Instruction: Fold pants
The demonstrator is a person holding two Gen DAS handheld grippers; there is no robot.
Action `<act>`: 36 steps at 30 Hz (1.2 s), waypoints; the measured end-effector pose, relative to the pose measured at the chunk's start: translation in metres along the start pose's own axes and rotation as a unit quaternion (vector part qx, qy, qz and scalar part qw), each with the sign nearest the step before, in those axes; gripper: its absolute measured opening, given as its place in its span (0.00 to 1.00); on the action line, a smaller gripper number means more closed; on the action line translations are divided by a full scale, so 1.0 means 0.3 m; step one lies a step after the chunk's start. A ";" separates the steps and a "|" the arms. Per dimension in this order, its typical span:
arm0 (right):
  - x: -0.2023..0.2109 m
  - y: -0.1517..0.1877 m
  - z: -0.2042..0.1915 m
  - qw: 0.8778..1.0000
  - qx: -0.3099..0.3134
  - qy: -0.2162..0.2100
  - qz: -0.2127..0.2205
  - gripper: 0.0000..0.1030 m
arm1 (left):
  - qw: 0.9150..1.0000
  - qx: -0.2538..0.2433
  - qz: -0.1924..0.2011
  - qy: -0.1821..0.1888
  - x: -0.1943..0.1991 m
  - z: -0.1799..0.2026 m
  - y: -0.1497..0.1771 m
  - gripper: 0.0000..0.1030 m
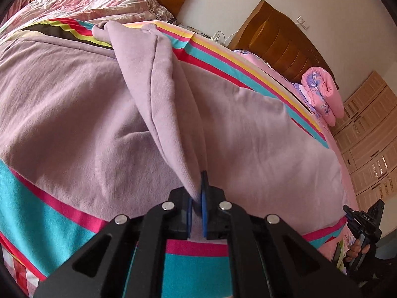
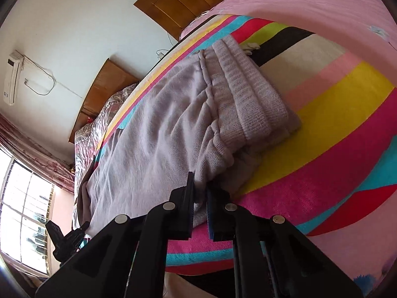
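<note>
**Pants pinched by both grippers on the striped blanket**

Pants [image 1: 82, 104], lilac and soft-knit, lie spread over a striped blanket [image 1: 29, 211] that fills the middle of both views. In the left wrist view the left gripper [image 1: 197, 198] sits at lower centre, its blue pads [image 1: 204, 208] nearly together with a thin fold of the lilac cloth clamped between them; that fold rises as a taut ridge toward the upper middle of the frame. In the right wrist view the right gripper [image 2: 200, 198] is closed to a narrow gap on a bunched edge of the pants near the ribbed waistband [image 2: 250, 94], at centre. The cloth hides the pad tips in both views. At the lower right edge of the left view, the right gripper [image 1: 364, 226] shows small and partly cut off.
</note>
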State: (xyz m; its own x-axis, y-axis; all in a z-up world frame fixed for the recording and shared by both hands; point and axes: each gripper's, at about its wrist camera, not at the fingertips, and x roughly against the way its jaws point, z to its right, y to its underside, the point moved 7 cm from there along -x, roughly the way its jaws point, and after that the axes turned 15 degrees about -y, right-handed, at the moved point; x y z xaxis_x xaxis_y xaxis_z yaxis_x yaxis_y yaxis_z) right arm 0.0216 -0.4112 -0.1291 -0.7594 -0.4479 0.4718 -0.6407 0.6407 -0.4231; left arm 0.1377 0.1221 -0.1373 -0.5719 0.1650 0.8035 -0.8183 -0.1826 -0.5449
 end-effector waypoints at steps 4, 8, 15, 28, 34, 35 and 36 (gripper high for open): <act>0.001 0.023 0.018 1.000 -0.009 0.009 -0.005 0.09 | 1.000 -0.006 -0.003 -0.012 0.016 0.007 0.002 0.05; -0.017 0.046 0.050 1.000 -0.026 0.000 0.000 0.08 | 1.000 0.019 -0.009 -0.002 -0.019 -0.019 0.021 0.07; 0.015 0.024 0.039 0.998 -0.051 -0.038 0.012 0.35 | 0.999 0.034 -0.014 0.001 -0.017 -0.018 0.015 0.15; 0.060 -0.001 0.011 0.999 -0.013 0.018 0.030 0.10 | 0.999 0.023 0.022 -0.006 0.064 -0.001 -0.025 0.05; 0.025 0.031 0.059 0.999 -0.019 0.041 0.019 0.09 | 0.999 0.032 0.001 -0.009 0.004 -0.036 0.041 0.06; 0.023 0.030 0.053 0.999 -0.015 0.045 0.013 0.09 | 1.000 0.029 0.001 -0.011 0.004 -0.034 0.039 0.09; 0.027 0.031 0.049 0.999 -0.013 0.048 0.007 0.09 | 1.000 0.022 0.001 -0.014 0.005 -0.031 0.038 0.09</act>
State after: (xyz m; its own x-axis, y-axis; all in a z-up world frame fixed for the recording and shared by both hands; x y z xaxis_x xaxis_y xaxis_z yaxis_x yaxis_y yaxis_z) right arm 0.0079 -0.4179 -0.1407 -0.7529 -0.3785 0.5384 -0.6264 0.6629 -0.4101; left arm 0.1270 0.1293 -0.1446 -0.5705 0.1378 0.8097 -0.8140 -0.2260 -0.5351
